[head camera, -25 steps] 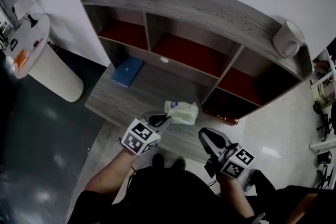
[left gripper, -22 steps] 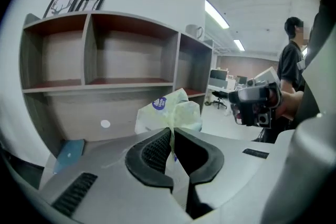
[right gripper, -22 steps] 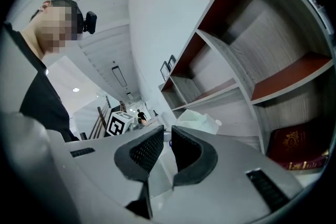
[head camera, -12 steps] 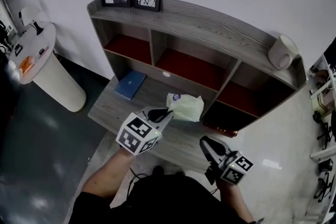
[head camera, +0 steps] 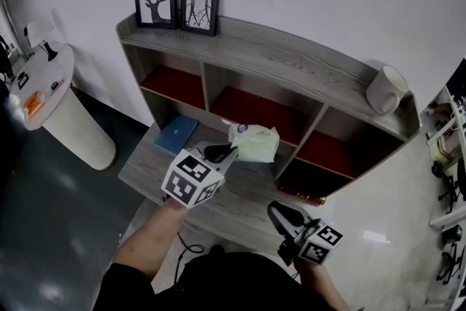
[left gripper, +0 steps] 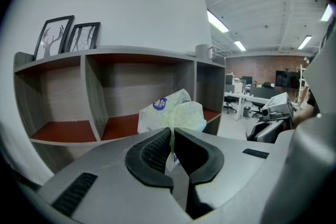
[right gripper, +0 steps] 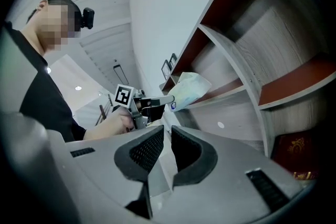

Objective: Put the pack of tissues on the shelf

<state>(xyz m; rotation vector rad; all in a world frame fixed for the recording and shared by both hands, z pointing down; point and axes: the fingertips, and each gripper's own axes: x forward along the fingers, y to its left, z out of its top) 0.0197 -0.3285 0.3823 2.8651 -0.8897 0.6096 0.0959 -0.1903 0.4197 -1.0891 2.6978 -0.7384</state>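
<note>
Between the left gripper's (left gripper: 172,132) jaws sits the thin crimped end of the pack of tissues (left gripper: 173,112). The pads are closed hard on that flap, with no gap showing on either side of it. From the tips the pack juts straight ahead, its long axis running along the line the gripper points, with the round blue sticker up and to the left.

Ahead of the pack's far end lies the grey shelf (left gripper: 136,53), and that is the relation that matters. In the left gripper view the pack hangs in the air in front of the red-floored middle compartment (left gripper: 123,126), nearer that bay's right-hand divider than its left. From the head view the pack (head camera: 253,142) floats just short of the front edge, not yet inside. I judge a forward push should carry it in end first.

My right gripper (right gripper: 166,131) has its jaws barely apart, with nothing in the slit. It sits low and well away from the pack, so the left hand does this placement alone.
</note>
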